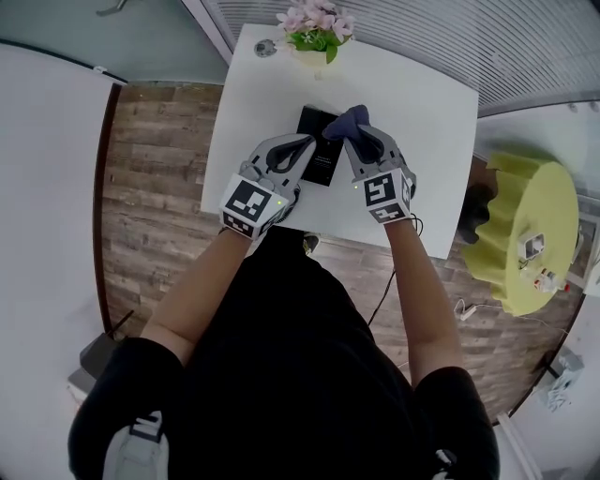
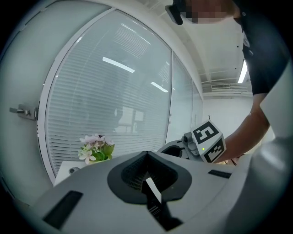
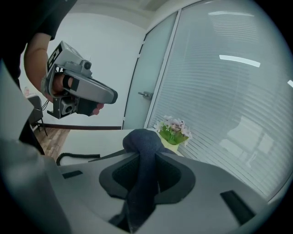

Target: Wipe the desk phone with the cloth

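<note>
A: Where did the desk phone sit at that moment?

B: The desk phone [image 1: 320, 150] lay flat near the middle of the white table [image 1: 431, 150], directly under both tools. The flower pot [image 1: 317, 28] stood beyond it at the far edge. A coiled cord [image 3: 68, 158] trailed across the tabletop.

A: And the 2 grippers?

B: The right gripper [image 1: 364, 136] had its jaws clamped on the cloth [image 1: 349, 119]. It was a dark blue wad bunched out past the tips, so that fabric rather than plastic would meet the phone. It hung over the phone's far right end, and I couldn't tell whether the cloth touched it.

A: The left one?

B: The left gripper [image 1: 302, 145] had its jaws pressed together with nothing held. It hovered at the phone's left side, placed, in my judgement, to steady the phone while the cloth rubbed.

A: How far along was the job?

B: Probably at or near the start of a wiping stroke. The 1 risk I'd have named was a light phone sliding if left unbraced.
</note>
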A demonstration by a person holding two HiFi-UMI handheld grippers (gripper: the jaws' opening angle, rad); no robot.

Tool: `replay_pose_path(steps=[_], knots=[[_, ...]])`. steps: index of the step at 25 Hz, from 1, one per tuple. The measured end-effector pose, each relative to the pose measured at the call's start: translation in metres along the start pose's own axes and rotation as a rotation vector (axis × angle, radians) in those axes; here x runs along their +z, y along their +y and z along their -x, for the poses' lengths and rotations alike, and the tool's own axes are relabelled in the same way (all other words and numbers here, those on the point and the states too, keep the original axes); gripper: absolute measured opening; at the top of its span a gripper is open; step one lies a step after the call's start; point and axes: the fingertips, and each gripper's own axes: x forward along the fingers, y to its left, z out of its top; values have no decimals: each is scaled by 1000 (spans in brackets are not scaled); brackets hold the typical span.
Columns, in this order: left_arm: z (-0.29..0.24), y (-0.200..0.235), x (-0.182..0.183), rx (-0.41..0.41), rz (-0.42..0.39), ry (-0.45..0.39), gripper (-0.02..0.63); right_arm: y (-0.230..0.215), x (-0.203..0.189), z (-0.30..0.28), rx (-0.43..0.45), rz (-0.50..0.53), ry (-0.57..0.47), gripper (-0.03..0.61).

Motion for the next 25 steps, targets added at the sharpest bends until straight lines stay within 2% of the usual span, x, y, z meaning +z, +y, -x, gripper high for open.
replay_pose_path(steps=[15,25], knots=[[-35,43,-28,-2,68,39,11,9,-34,-74,74,128,115,89],[-39,46,-45,-24,84,64,11,12,-38,-78,57,140,101,89]])
